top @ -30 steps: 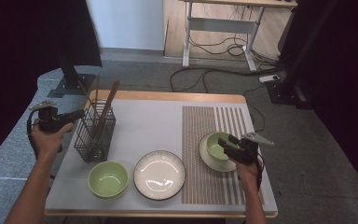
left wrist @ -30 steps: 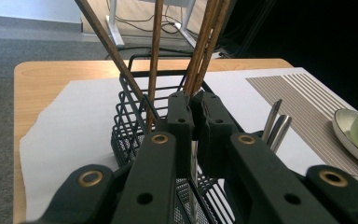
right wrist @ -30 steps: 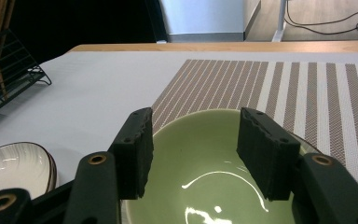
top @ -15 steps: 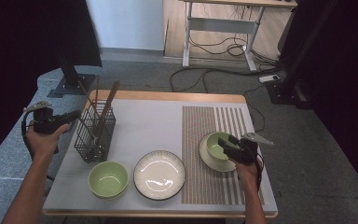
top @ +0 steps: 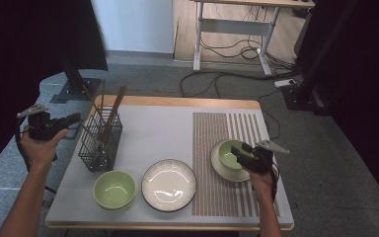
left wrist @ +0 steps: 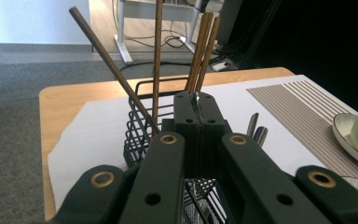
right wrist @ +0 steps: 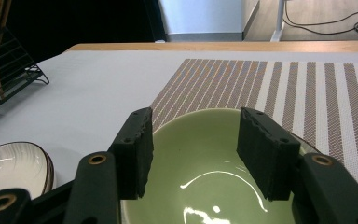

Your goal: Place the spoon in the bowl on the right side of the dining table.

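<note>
My left gripper (top: 75, 119) (left wrist: 196, 100) is at the table's left edge, beside a black wire basket (top: 101, 140) (left wrist: 137, 135) that holds wooden chopsticks (top: 113, 111) (left wrist: 157, 56) and silver utensil handles (left wrist: 255, 127). Its jaws are shut, and a thin silvery piece glints between the tips. My right gripper (top: 239, 150) (right wrist: 193, 140) hovers over a green bowl (top: 228, 153) (right wrist: 205, 163) that sits on a saucer (top: 222, 171). Its jaws stand open above the bowl's near rim, and the pads do not touch it.
A white plate (top: 169, 185) (right wrist: 9, 163) and a second green bowl (top: 114, 190) sit along the front of the white table cover. A brown striped mat (top: 227, 126) (right wrist: 279, 79) lies under the saucer. Beyond the table are a desk and floor cables.
My left hand has drawn a little to the left and risen beside the basket. The right gripper has stayed over the bowl.
</note>
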Available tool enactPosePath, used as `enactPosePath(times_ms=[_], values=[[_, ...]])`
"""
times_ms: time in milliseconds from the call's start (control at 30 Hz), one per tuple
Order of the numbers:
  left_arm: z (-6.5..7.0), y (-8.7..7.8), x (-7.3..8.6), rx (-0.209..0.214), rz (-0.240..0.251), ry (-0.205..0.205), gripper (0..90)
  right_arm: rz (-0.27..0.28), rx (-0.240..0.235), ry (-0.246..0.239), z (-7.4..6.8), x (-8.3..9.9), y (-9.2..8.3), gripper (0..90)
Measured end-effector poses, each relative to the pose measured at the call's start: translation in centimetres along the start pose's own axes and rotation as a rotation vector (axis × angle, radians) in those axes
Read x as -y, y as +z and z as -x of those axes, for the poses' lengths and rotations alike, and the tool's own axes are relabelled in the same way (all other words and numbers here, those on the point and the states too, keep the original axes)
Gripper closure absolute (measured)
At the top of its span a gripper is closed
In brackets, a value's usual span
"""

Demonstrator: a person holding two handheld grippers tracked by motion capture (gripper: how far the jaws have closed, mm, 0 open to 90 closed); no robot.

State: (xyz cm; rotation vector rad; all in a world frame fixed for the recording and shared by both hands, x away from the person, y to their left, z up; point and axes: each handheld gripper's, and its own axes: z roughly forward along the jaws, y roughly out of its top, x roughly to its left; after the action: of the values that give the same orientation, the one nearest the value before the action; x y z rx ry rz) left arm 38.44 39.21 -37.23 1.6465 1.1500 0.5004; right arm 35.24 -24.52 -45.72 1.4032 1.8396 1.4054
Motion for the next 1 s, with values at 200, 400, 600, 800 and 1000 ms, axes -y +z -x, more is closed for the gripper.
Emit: enactPosePath(times_ms=[200,400,600,800,1000], values=[[0.1,-0.9,-0.5,-0.004,0.028,0.002,89.5,0.001,-0.001,-0.001,0.0,0.0,0.0,45.5],[0.1,-1.8,-1.0,-0.010,0.051,0.003,89.6,0.004,-0.001,0.000,0.0,0.0,0.0,45.4],[0.1,-2.6,-1.3,-0.008,0.065,0.003,89.6,0.004,0.000,0.002,0.1,0.0,-0.1,45.4],[0.3,-3.2,-1.6,0.002,0.074,0.002,89.7,0.006,-0.001,0.004,0.1,0.0,-0.1,45.4],[0.7,-3.7,-2.0,0.010,0.078,0.012,89.7,0.011,-0.003,0.006,0.1,-0.1,-0.2,45.4]])
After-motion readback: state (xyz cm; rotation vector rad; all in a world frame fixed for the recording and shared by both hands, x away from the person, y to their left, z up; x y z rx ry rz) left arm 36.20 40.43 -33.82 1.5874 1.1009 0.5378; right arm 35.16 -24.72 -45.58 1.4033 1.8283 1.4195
